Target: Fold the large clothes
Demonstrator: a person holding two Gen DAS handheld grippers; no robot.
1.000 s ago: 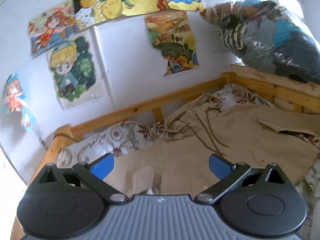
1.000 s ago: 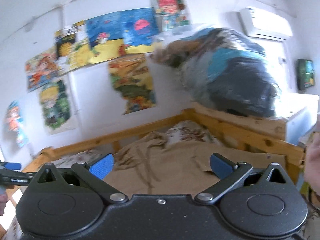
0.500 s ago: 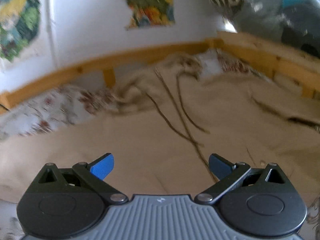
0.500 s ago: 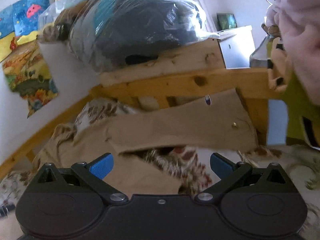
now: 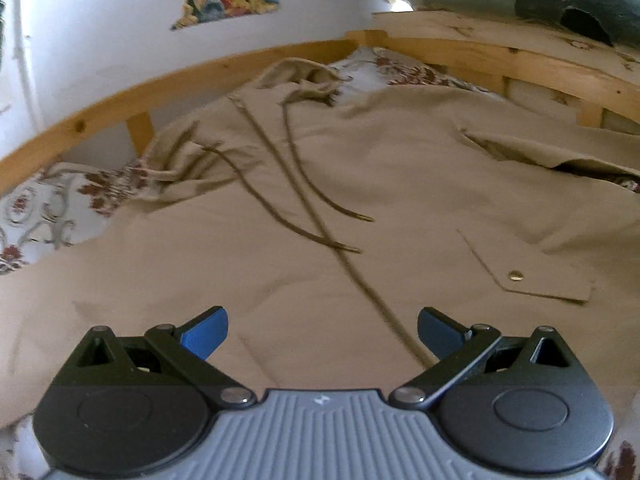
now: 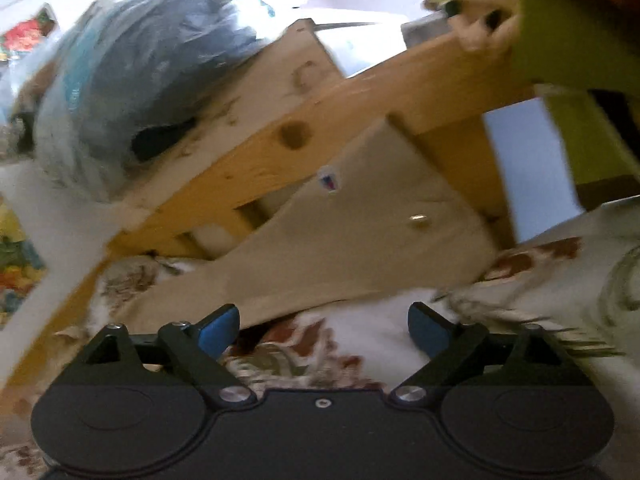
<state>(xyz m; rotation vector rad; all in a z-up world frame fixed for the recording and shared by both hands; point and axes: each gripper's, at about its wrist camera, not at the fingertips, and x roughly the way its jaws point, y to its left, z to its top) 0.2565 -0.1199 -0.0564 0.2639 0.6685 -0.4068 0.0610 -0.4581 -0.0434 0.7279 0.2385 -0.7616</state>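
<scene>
A large beige hooded jacket [image 5: 320, 184] lies spread on the bed, front up, with dark drawstrings [image 5: 296, 184] and a snap pocket flap [image 5: 532, 276]. My left gripper [image 5: 322, 332] is open and empty, low over the jacket's middle near its zipper line. In the right wrist view one beige sleeve [image 6: 360, 248] with a small logo and a snap lies toward the wooden rail. My right gripper [image 6: 324, 328] is open and empty, just in front of the sleeve's lower edge, over the floral sheet [image 6: 304, 348].
A wooden bed frame [image 5: 224, 68] runs around the bed against a white wall with posters. A plastic bag of clothes [image 6: 132, 80] rests on the wooden ledge [image 6: 288, 132] behind the sleeve. A person's hand and yellow-green cloth [image 6: 560, 32] are at the upper right.
Both grippers have dropped and moved closer to the bed. The left closed in on the jacket's middle; the right swung right and tilted toward the sleeve by the rail. Both stay open.
</scene>
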